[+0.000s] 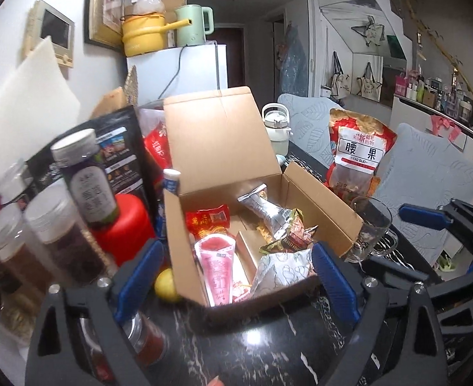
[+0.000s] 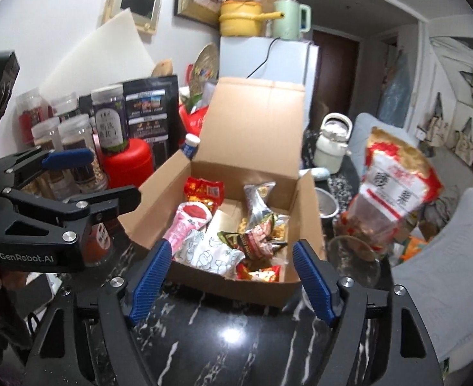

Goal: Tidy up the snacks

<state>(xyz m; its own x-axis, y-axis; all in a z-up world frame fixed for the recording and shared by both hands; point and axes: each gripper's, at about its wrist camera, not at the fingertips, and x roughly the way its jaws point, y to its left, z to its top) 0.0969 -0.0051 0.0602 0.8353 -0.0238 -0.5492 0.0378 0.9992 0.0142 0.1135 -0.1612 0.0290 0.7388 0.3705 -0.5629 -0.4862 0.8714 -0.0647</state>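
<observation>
An open cardboard box stands on the black marble table with its lid raised. Inside lie a red packet, a pink packet, a silver packet, a white patterned packet and a dark red packet. My left gripper hangs open over the box's near edge, gripping nothing. My right gripper is open beside it, also gripping nothing. A red cashew bag stands right of the box.
Several lidded jars and a red container crowd the box's left side. A glass mug stands at its right corner, a white flask behind it. A yellow fruit lies at the near left corner.
</observation>
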